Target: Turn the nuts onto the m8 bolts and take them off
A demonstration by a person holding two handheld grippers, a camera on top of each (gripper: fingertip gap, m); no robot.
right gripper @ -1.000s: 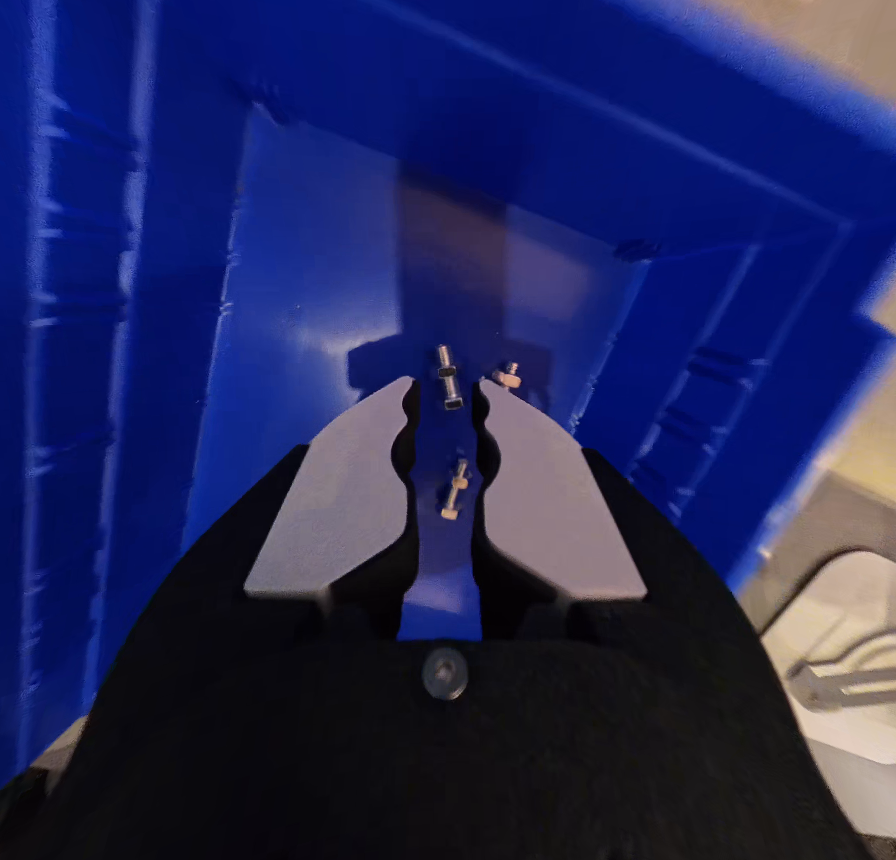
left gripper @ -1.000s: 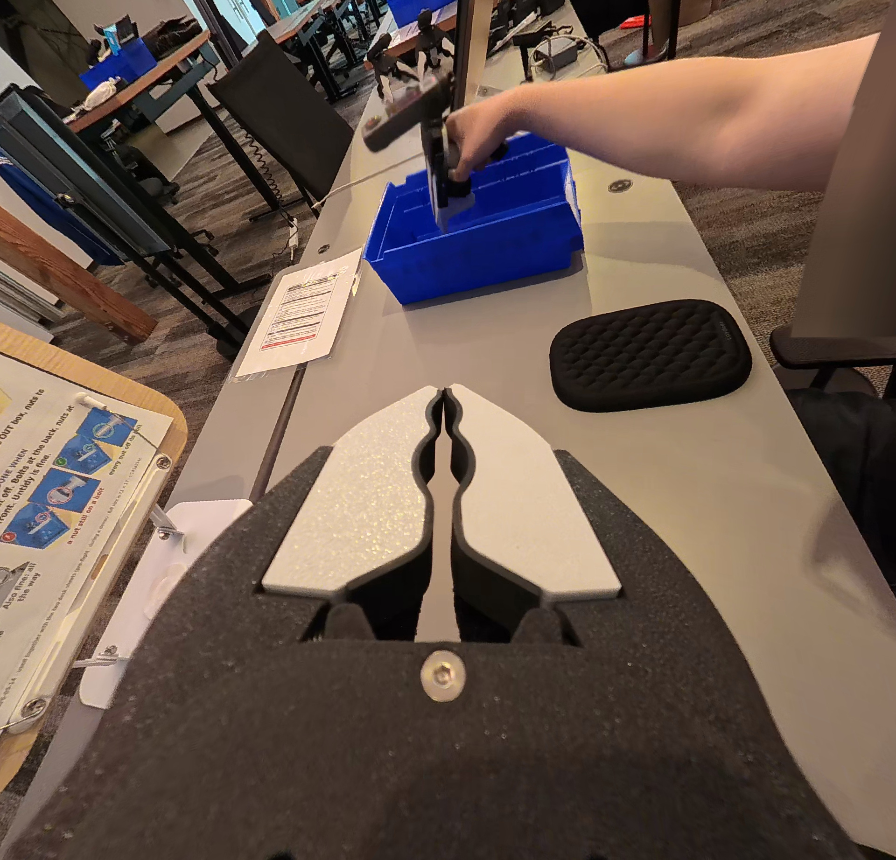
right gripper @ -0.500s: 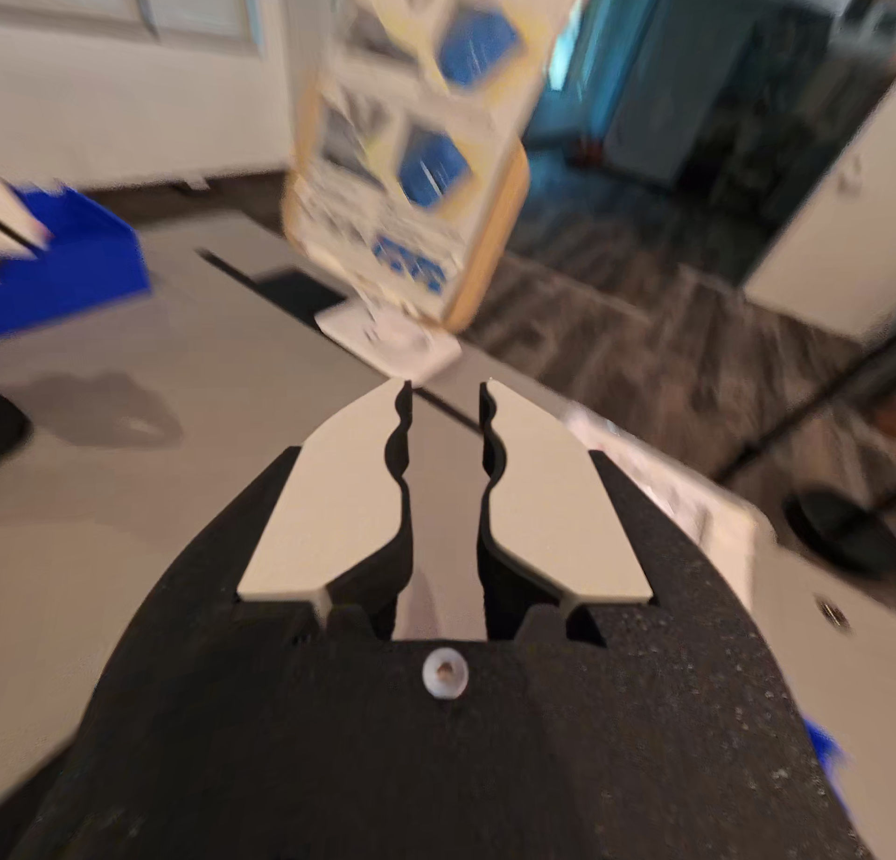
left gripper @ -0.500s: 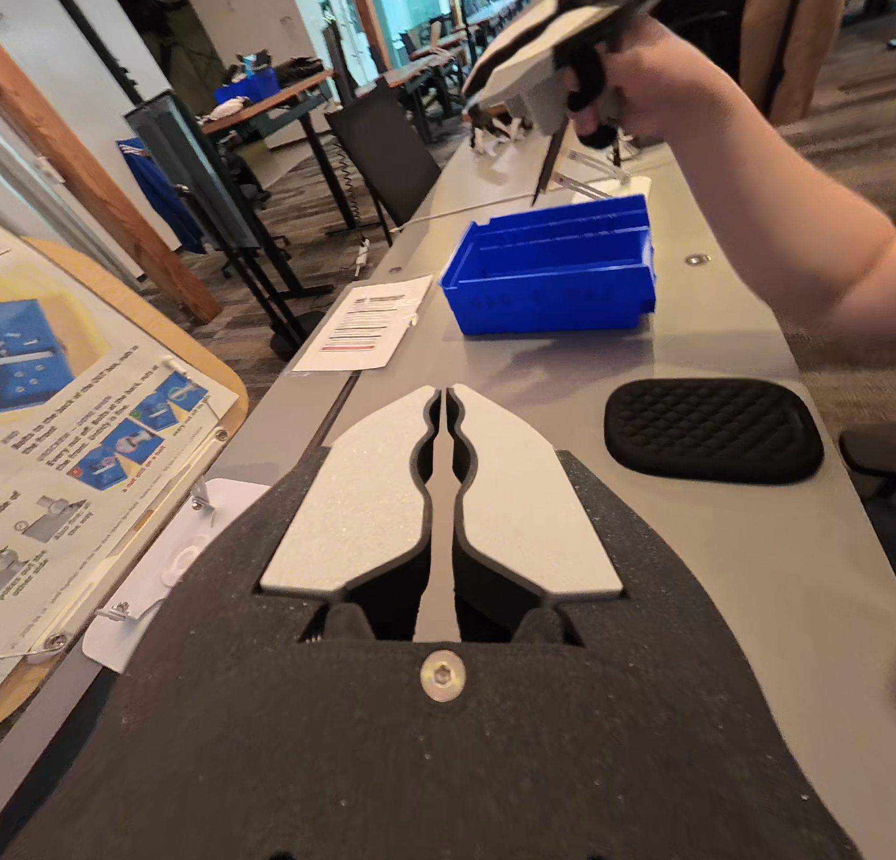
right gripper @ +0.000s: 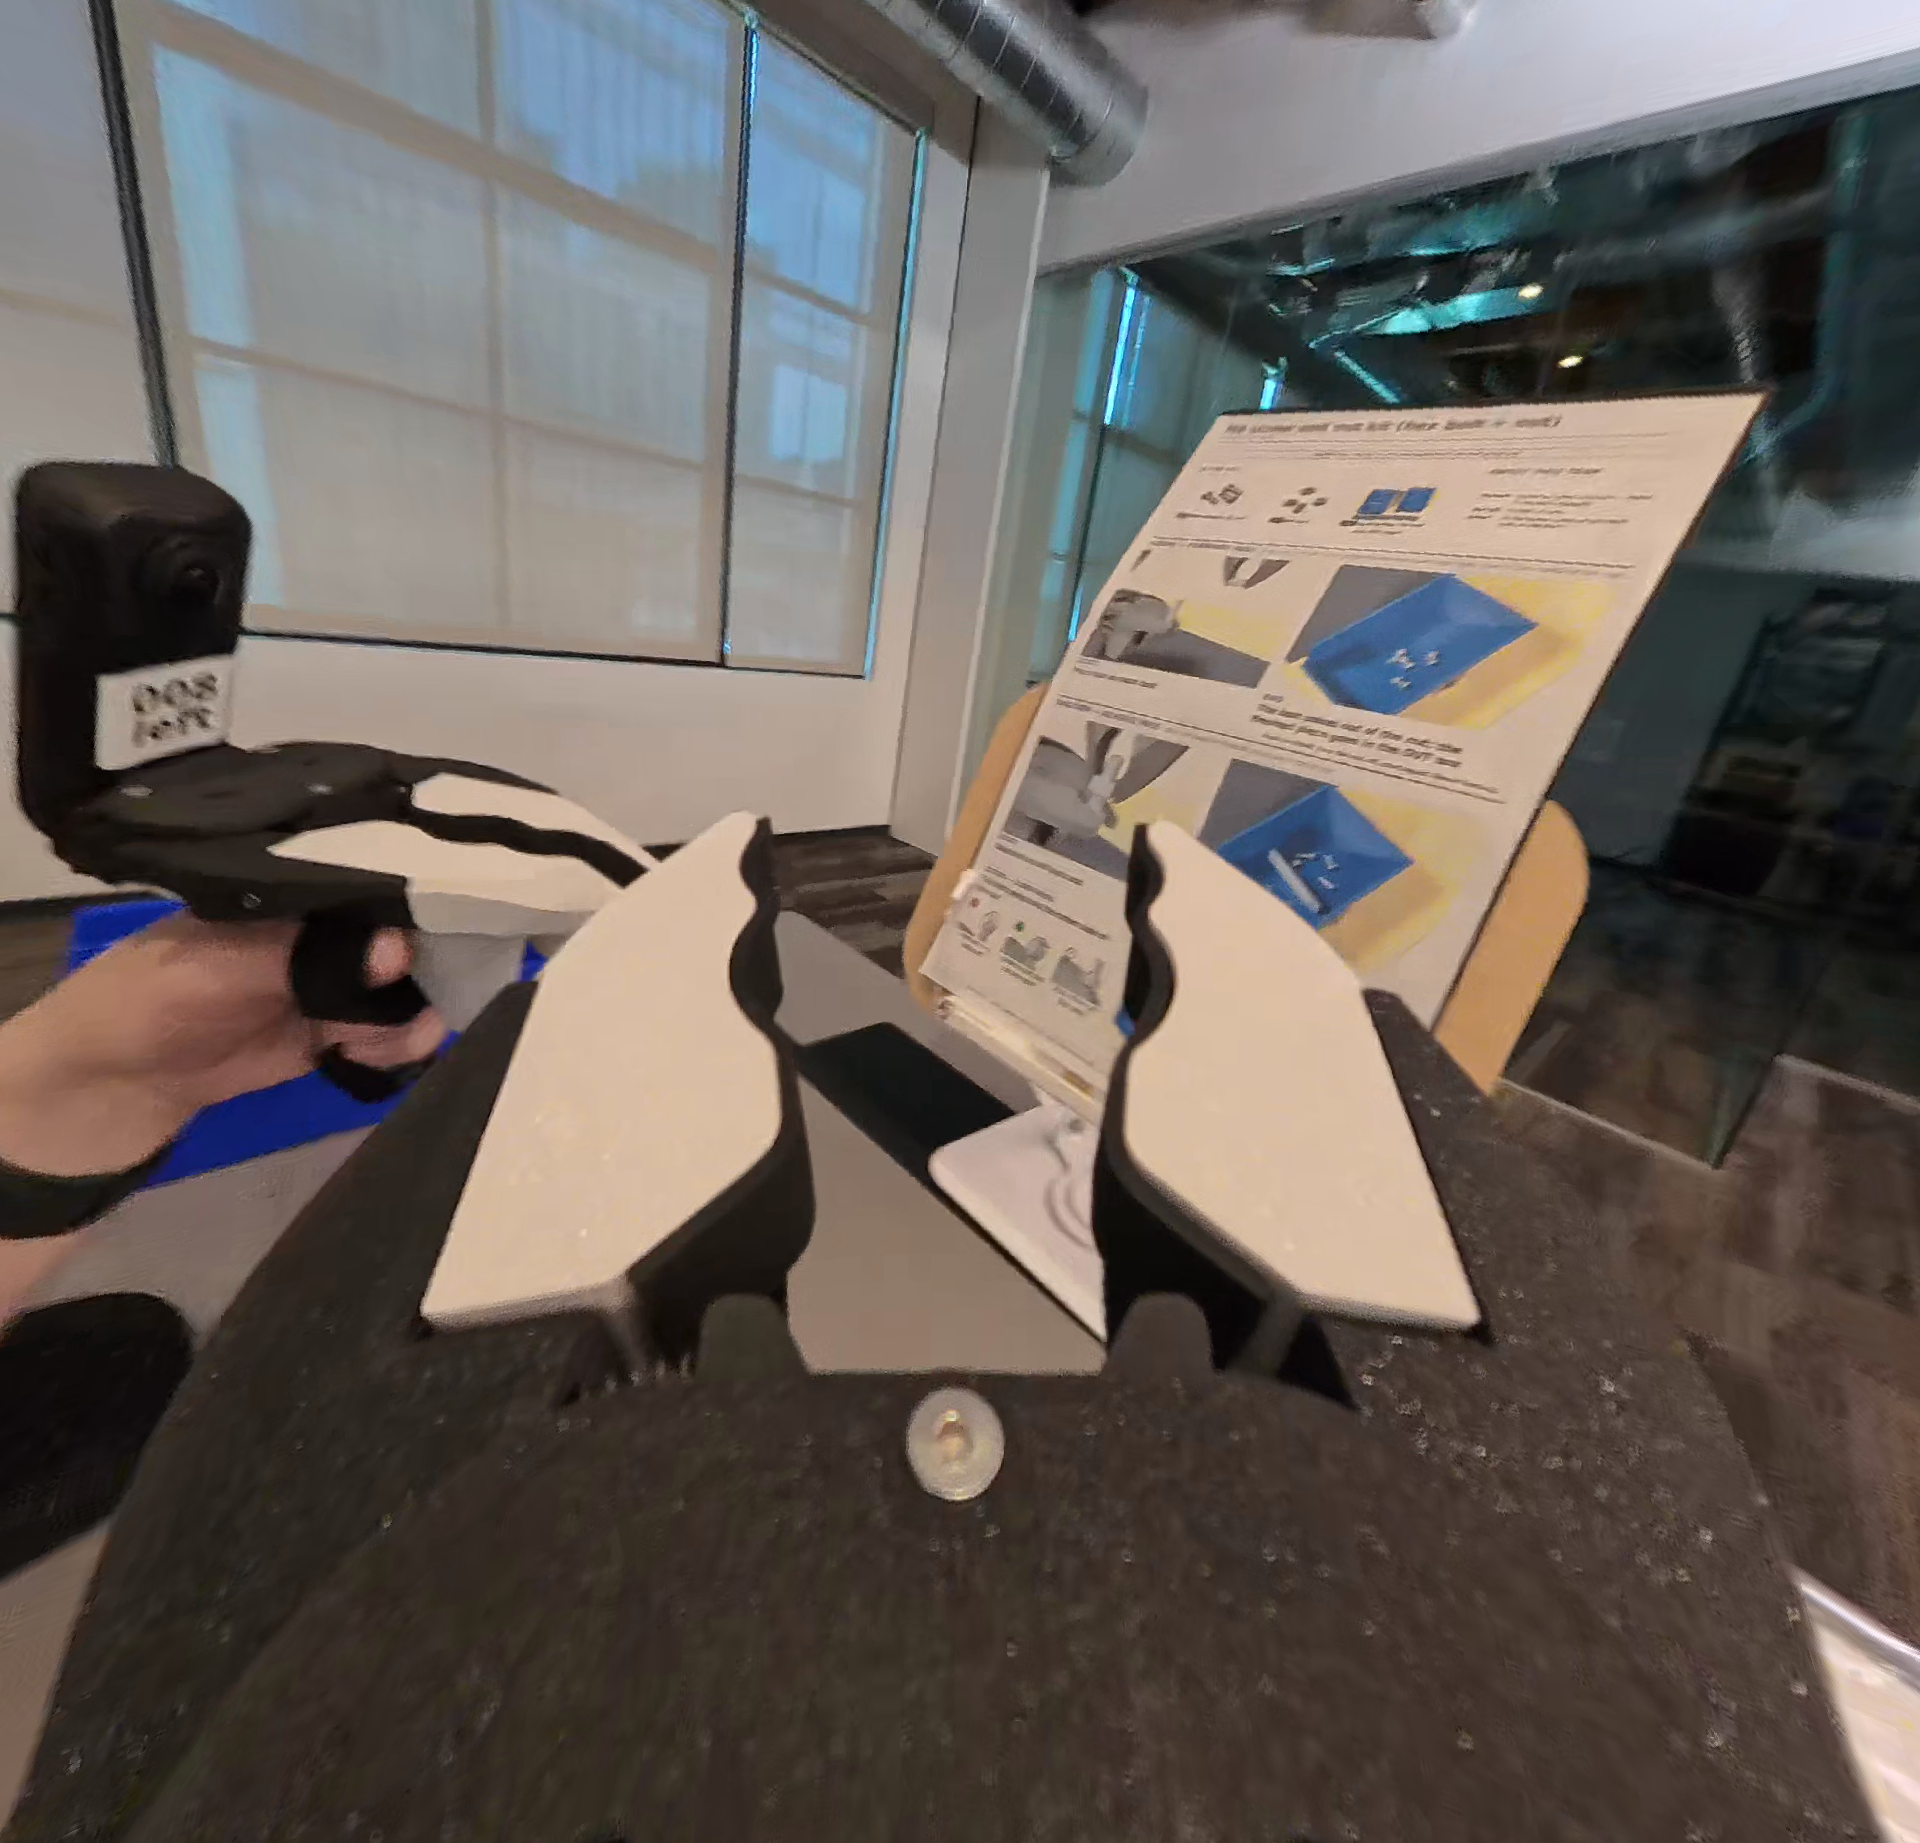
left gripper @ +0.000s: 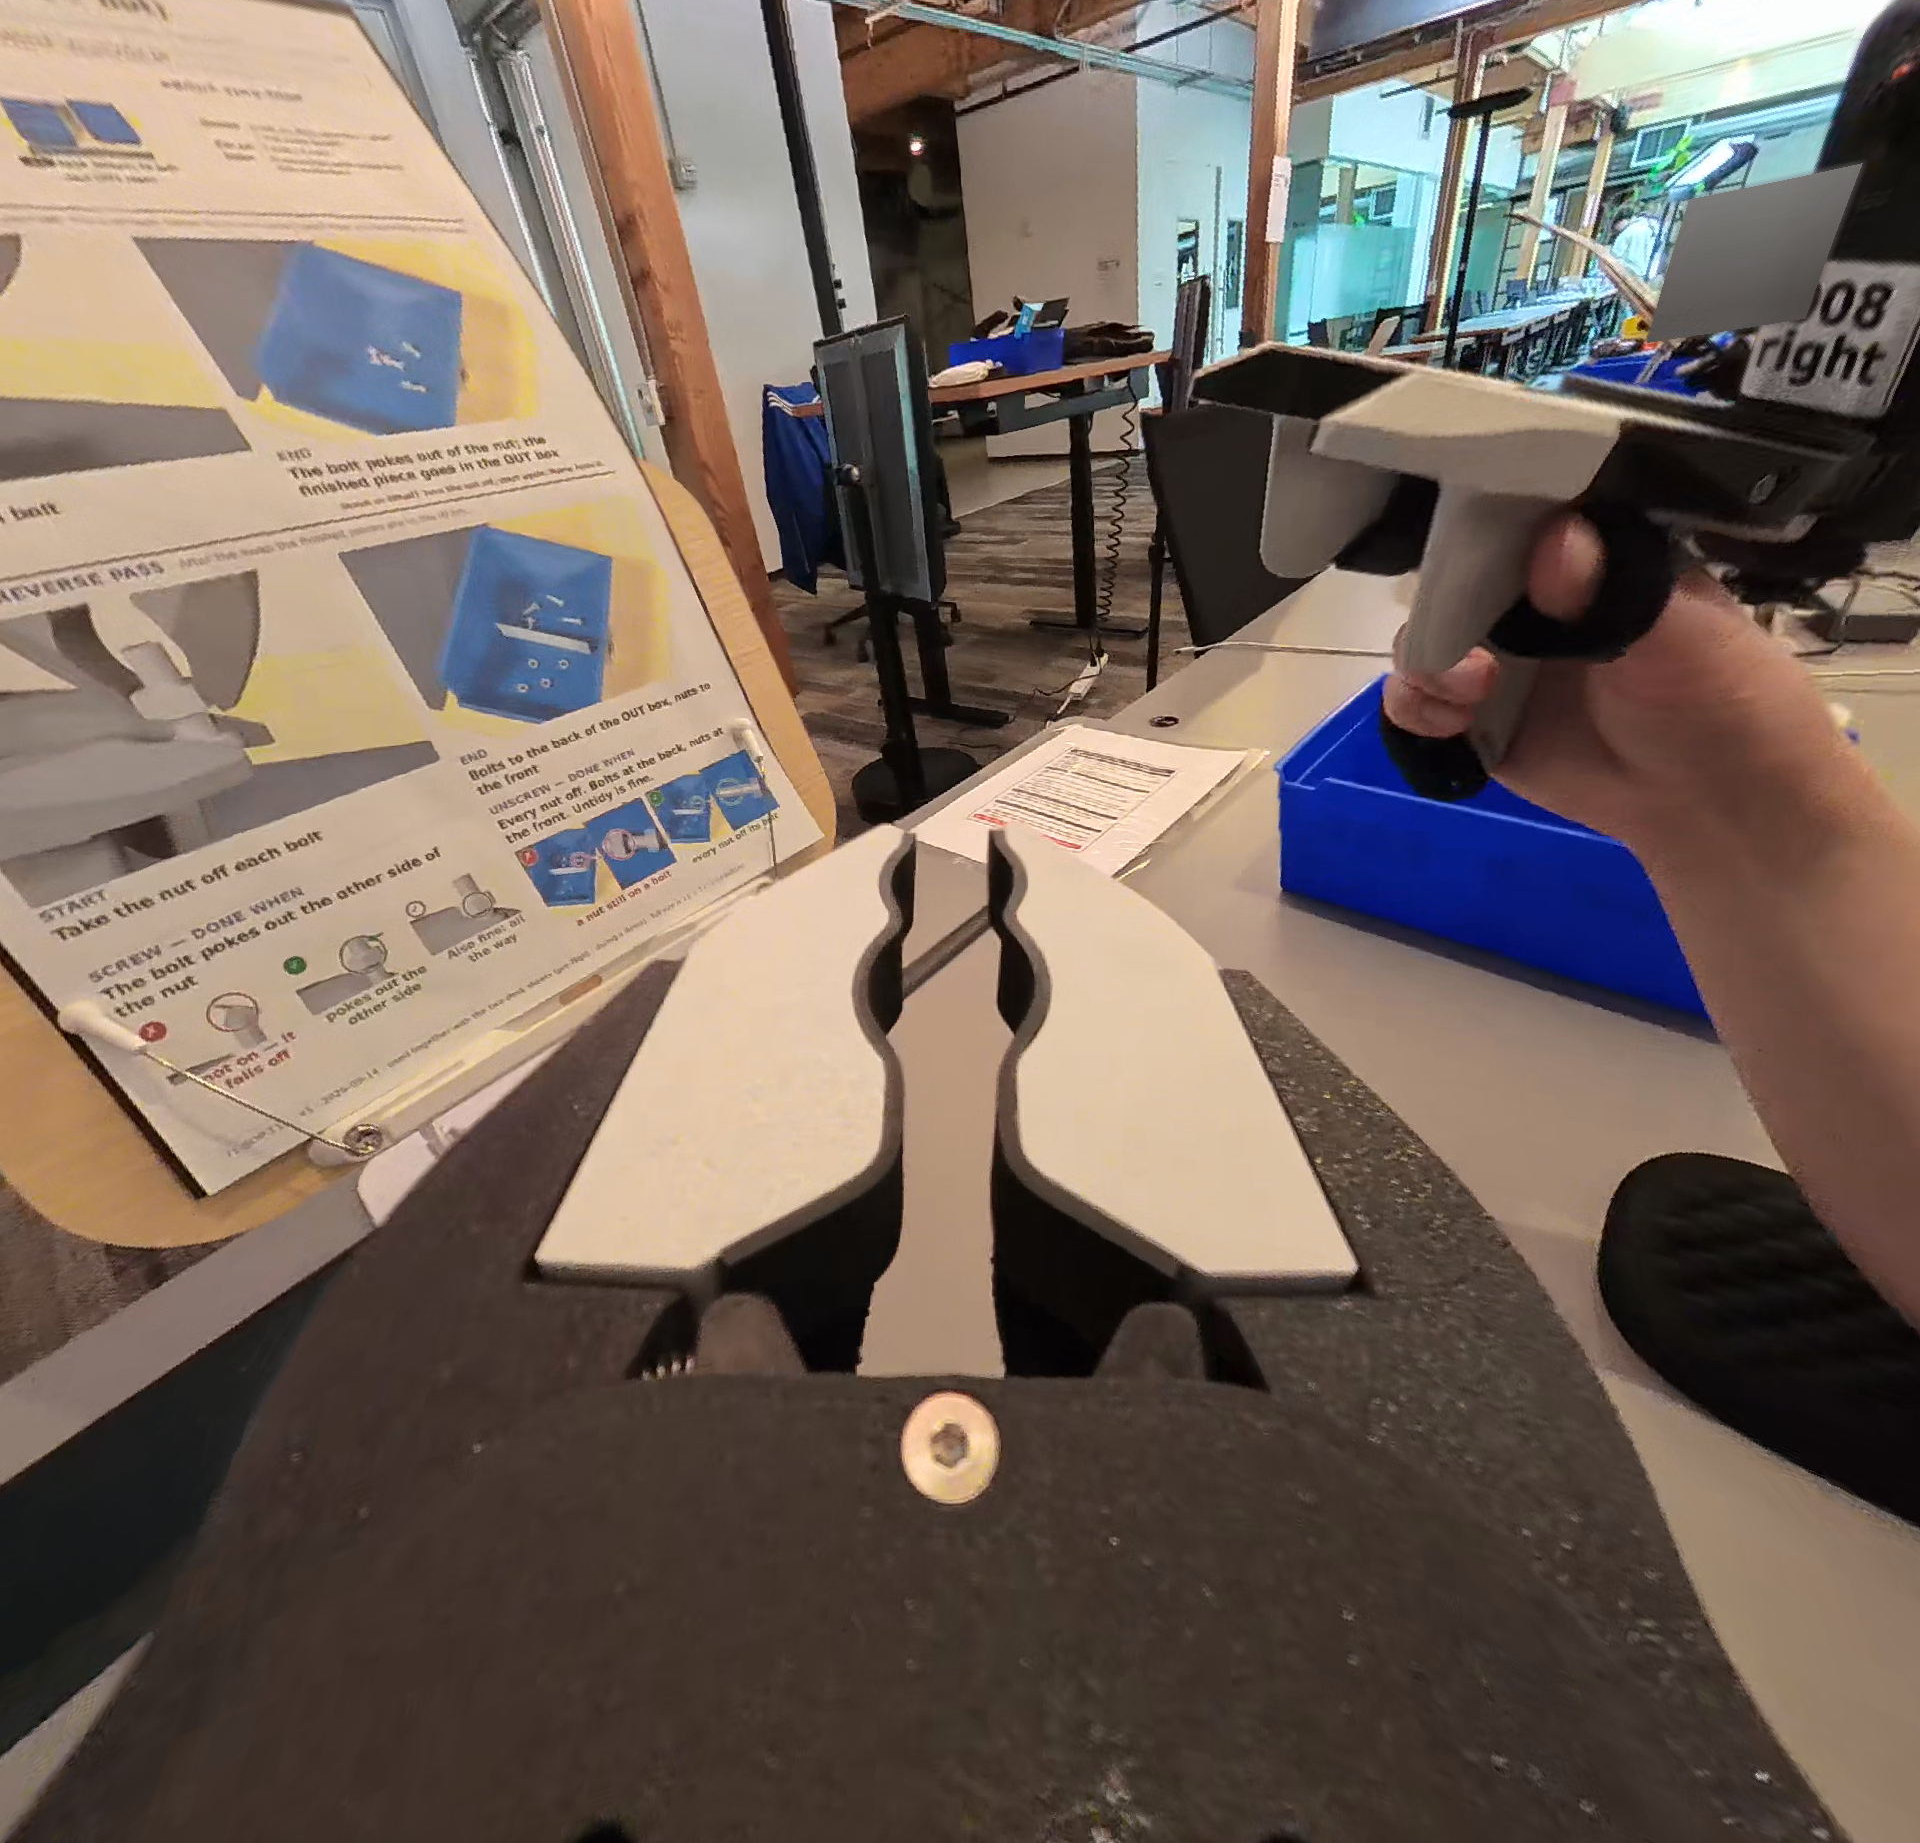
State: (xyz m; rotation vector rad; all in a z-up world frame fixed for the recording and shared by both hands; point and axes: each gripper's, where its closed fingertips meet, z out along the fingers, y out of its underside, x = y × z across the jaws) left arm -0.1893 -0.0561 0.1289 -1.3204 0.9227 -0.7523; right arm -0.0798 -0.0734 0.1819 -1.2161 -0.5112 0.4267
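From my left gripper [left gripper: 948, 843], held above the table [left gripper: 1455, 1066], the instruction board [left gripper: 312, 598] stands to the left on its stand. A printed sheet [left gripper: 1091, 791] lies on the table just ahead. The bin [left gripper: 1455, 868] sits ahead to the right, with the right gripper [left gripper: 1288, 443] raised above it. A padded rest [left gripper: 1745, 1305] lies near on the right. From my right gripper [right gripper: 948, 837], the board [right gripper: 1351, 713] stands ahead to the right, and the left gripper [right gripper: 540, 837] is off to the left.
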